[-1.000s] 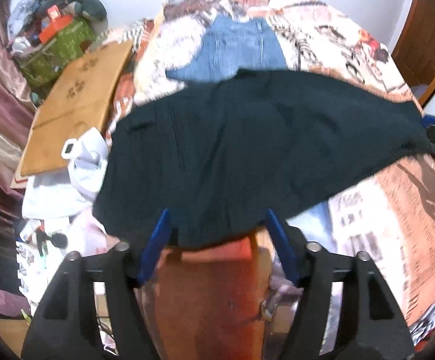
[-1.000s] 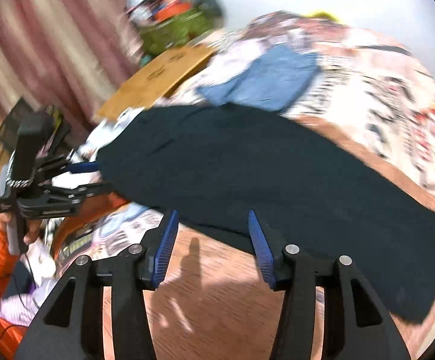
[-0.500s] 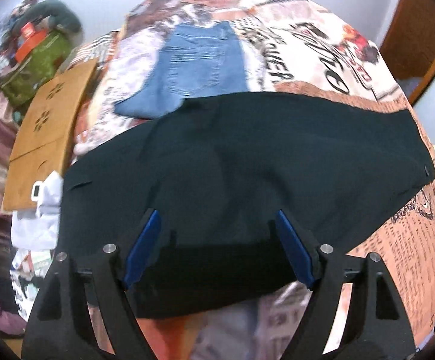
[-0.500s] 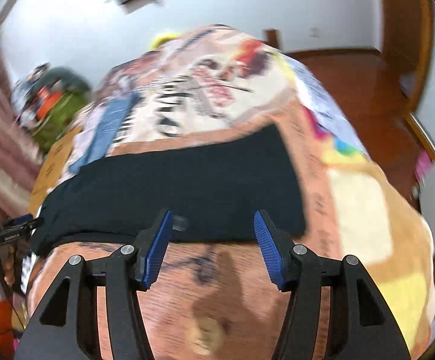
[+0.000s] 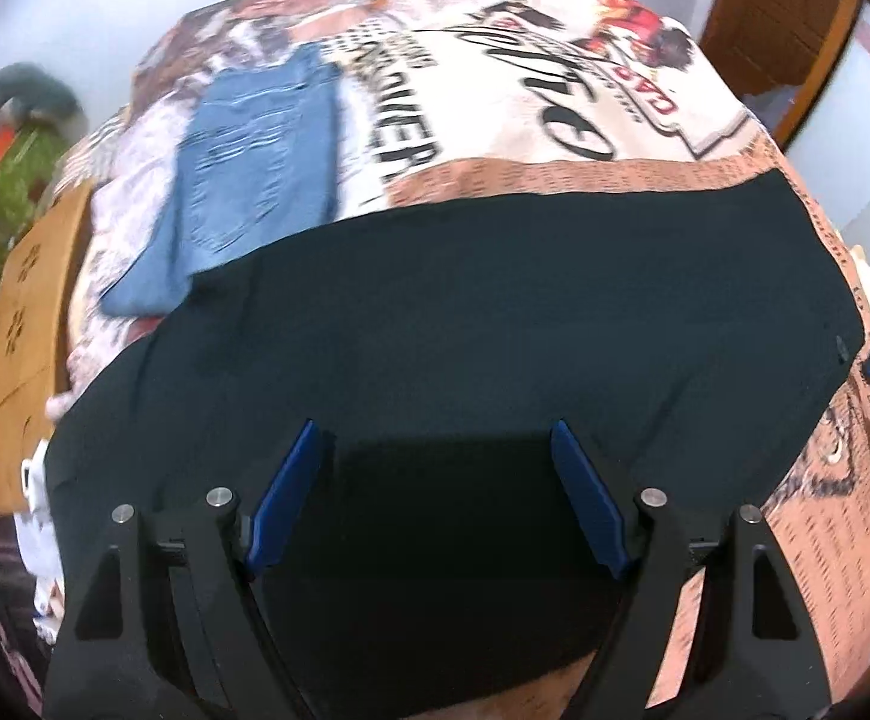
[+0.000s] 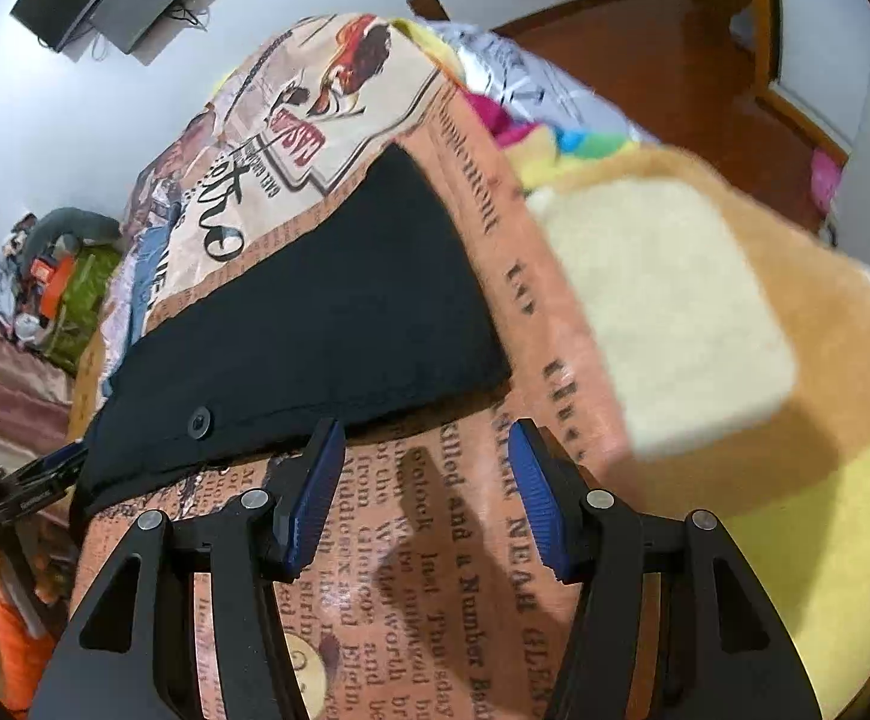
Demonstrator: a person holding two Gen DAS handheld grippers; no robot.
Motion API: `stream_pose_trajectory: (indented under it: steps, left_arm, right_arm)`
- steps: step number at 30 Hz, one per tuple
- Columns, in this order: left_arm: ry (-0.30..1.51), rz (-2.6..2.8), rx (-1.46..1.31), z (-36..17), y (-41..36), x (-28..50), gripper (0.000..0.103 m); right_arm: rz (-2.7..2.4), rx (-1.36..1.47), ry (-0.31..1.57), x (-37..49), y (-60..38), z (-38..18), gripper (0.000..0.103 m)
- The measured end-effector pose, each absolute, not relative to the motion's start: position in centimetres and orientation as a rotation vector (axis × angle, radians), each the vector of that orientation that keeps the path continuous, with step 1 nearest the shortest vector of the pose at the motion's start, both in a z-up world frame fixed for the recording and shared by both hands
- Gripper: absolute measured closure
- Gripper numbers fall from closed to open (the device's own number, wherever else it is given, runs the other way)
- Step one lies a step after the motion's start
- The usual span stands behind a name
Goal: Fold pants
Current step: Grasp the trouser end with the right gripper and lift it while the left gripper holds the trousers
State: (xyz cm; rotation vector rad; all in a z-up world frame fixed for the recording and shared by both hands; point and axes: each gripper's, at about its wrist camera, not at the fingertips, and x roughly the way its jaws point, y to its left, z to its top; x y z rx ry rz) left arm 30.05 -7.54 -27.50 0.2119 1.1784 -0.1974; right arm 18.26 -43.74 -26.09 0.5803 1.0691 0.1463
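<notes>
Presently catalogued: one pair of black pants (image 5: 495,324), laid flat on a bed covered by a newspaper-print blanket (image 5: 825,480). Long axis runs left to right across the bed, as the left wrist view shows it. A small dark button (image 6: 200,422) sits near the pants' near edge in the right wrist view, which suggests the waistband end lies on the right; the other end spreads wider at the left.

Left gripper (image 5: 435,492): fingers spread wide, nothing between them. It hangs over the near part of the pants towards the left end, with cloth directly ahead of and beneath the fingertips.

Right gripper (image 6: 426,495): fingers likewise apart and empty. It is over bare blanket, just near of the pants' near edge. That edge lies immediately beyond the left blue pad (image 6: 309,498); the pants' right end sits far and slightly right of the gap.

Also present: folded blue jeans (image 5: 255,174) on the far-left part of the bed, touching or just overlapping the far edge of the black pair; a brown board (image 5: 33,324) off the left side; a plush cream-and-tan cushion (image 6: 675,312) to the right of the pants.

Judgement: no fold is visible yet. Each gripper is nearer its own end, so a grasp on the near edge at both ends looks the likely next step. The right one needs only a short reach away from the person to meet the hem.
</notes>
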Motion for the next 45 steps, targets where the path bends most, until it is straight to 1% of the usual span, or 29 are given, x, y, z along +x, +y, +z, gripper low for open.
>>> stream_pose_trajectory:
  steps: [5,8,10,15,19,20,21,22,24,26,29,34,45]
  left_arm:
    - [1.211,-0.254,0.217,-28.4,-10.3,31.7,0.023]
    - [1.237,-0.3,0.204,-28.9,-11.7,32.2,0.02]
    - [1.239,-0.313,0.219,-29.2,-12.5,32.4,0.014]
    - [1.241,-0.343,0.252,-29.7,-14.6,32.8,0.009]
    - [1.245,-0.356,0.255,-30.1,-15.9,33.3,0.004]
    - [1.246,-0.357,0.251,-30.1,-16.1,33.4,0.004]
    - [1.247,-0.356,0.249,-30.2,-16.2,33.5,0.003]
    - [1.247,-0.353,0.248,-30.2,-16.5,33.6,0.003]
    - [1.252,-0.361,0.256,-30.4,-17.1,33.7,0.002]
    - [1.246,-0.369,0.269,-30.4,-17.6,33.8,0.002]
    - [1.254,-0.401,0.263,-30.3,-18.3,33.8,0.003]
    - [1.204,-0.388,0.243,-28.7,-18.1,33.3,0.003]
    - [0.971,-0.251,0.263,-22.0,-12.4,29.8,0.003]
  right_arm:
    - [0.174,0.662,1.065,18.6,-43.4,-26.7,0.05]
    - [0.195,0.715,1.049,19.0,-43.5,-26.7,0.047]
    - [0.189,0.728,1.046,19.4,-43.3,-26.9,0.047]
    - [0.16,0.741,1.023,20.3,-43.0,-27.2,0.047]
    - [0.155,0.692,1.002,21.5,-42.8,-27.0,0.048]
    - [0.143,0.67,0.993,21.8,-42.7,-26.8,0.053]
    - [0.129,0.648,0.988,22.0,-42.6,-26.7,0.062]
    - [0.121,0.633,0.985,22.3,-42.6,-26.6,0.067]
    - [0.112,0.613,0.972,22.7,-42.6,-26.5,0.086]
    - [0.104,0.601,0.953,22.9,-42.9,-26.2,0.093]
    - [0.105,0.579,0.918,23.0,-43.0,-25.2,0.095]
    - [0.107,0.523,0.859,22.7,-42.4,-22.7,0.096]
    - [0.18,0.379,0.711,22.9,-37.5,-15.0,0.097]
